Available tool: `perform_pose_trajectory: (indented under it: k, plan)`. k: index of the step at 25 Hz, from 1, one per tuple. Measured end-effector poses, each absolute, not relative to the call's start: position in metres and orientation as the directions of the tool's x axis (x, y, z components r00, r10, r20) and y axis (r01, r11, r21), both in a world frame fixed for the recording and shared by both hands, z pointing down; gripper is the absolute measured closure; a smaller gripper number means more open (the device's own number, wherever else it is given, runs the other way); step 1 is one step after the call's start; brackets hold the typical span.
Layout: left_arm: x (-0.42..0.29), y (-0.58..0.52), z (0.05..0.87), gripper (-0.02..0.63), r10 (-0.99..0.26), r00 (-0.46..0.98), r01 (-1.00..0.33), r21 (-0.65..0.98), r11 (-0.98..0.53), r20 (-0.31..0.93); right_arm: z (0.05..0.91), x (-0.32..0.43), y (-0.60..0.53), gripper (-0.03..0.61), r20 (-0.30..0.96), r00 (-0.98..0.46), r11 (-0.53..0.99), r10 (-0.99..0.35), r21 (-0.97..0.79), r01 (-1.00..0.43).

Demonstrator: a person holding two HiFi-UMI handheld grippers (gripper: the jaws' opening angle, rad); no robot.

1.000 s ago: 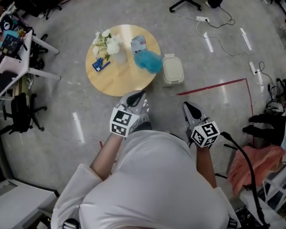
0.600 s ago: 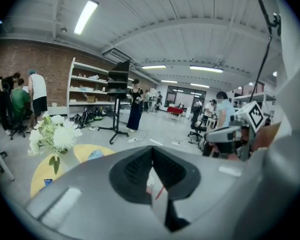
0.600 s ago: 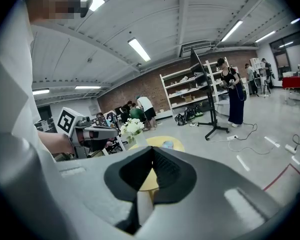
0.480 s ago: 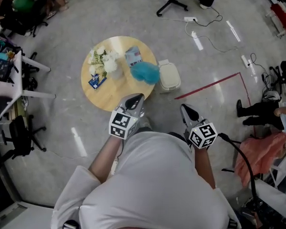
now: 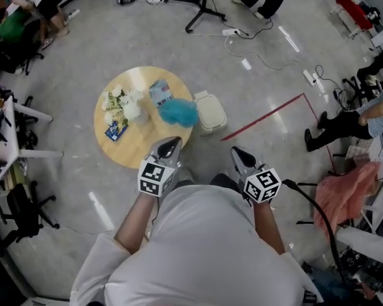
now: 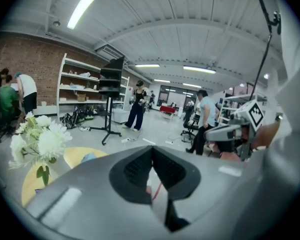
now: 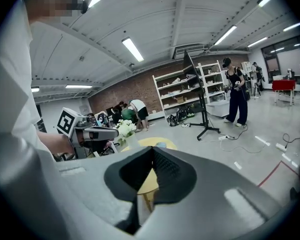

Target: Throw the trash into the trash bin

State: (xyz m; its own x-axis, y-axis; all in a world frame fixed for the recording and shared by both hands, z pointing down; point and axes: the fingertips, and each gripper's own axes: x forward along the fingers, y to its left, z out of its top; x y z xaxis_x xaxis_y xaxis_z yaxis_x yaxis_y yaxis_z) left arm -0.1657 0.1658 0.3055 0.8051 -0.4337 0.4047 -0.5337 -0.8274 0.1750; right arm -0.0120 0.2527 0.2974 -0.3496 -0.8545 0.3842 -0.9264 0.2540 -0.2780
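A round wooden table (image 5: 131, 148) stands ahead of me on the floor. On its right part lies a fluffy blue piece of trash (image 5: 177, 111) next to a small printed packet (image 5: 160, 92). A cream trash bin (image 5: 209, 111) with its lid down sits on the floor against the table's right edge. My left gripper (image 5: 171, 145) is shut and empty, its tip over the table's near edge. My right gripper (image 5: 238, 154) is also shut and empty, held over the floor below the bin. In the left gripper view the jaws (image 6: 152, 166) meet with nothing between them.
White flowers in a vase (image 5: 124, 106) and a blue card (image 5: 115, 131) sit on the table's left. A red tape line (image 5: 268, 113) runs across the floor at right. Cables, a stand's base (image 5: 195, 13), chairs, desks and seated or standing people ring the room.
The view has shifted: table and bin sit lower and further left in the picture. Both grippers have drifted slightly left and still stay shut.
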Motion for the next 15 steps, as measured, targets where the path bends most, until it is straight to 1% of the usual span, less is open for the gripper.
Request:
perform_pose_trajectory:
  k: [7,15]
  plan:
    - [-0.15,0.163,0.302,0.607,-0.45,0.792,-0.552,0.171,-0.816,0.412,0.296,0.008,0.248,0.578,0.383,-0.355,0.253,-0.853,-0.293,-0.922]
    - [-0.121,0.151,0.3,0.607,-0.517,0.755,-0.621,0.185,-0.762,0.405,0.291,0.038,0.223,0.578,0.38,-0.43,0.334,-0.819,-0.293,-0.896]
